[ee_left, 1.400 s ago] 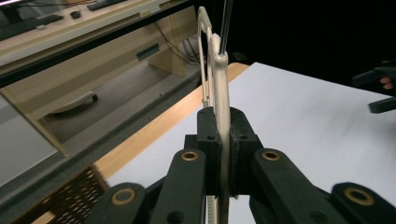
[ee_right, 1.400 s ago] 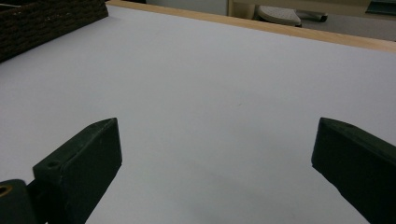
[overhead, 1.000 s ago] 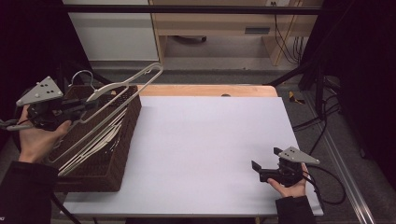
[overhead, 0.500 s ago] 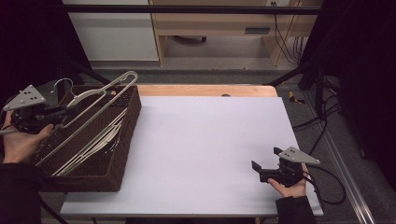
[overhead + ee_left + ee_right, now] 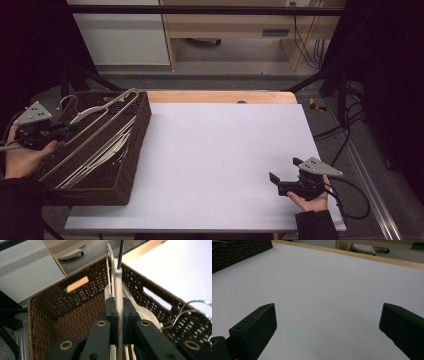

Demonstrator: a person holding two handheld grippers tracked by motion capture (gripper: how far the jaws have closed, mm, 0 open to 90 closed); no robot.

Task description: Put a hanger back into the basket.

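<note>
Wicker basket (image 5: 131, 150), cream hanger (image 5: 118, 293) clamped in left gripper (image 5: 118, 315) above it

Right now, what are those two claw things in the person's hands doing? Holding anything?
Left gripper: shut on a pale clothes hanger, over the wicker basket.
Right gripper: open, holding nothing, above the white table.

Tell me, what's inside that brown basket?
The basket holds several pale hangers; the left tool grips one, which sticks up over the rim. The hangers and the near wall hide much of the floor.
</note>
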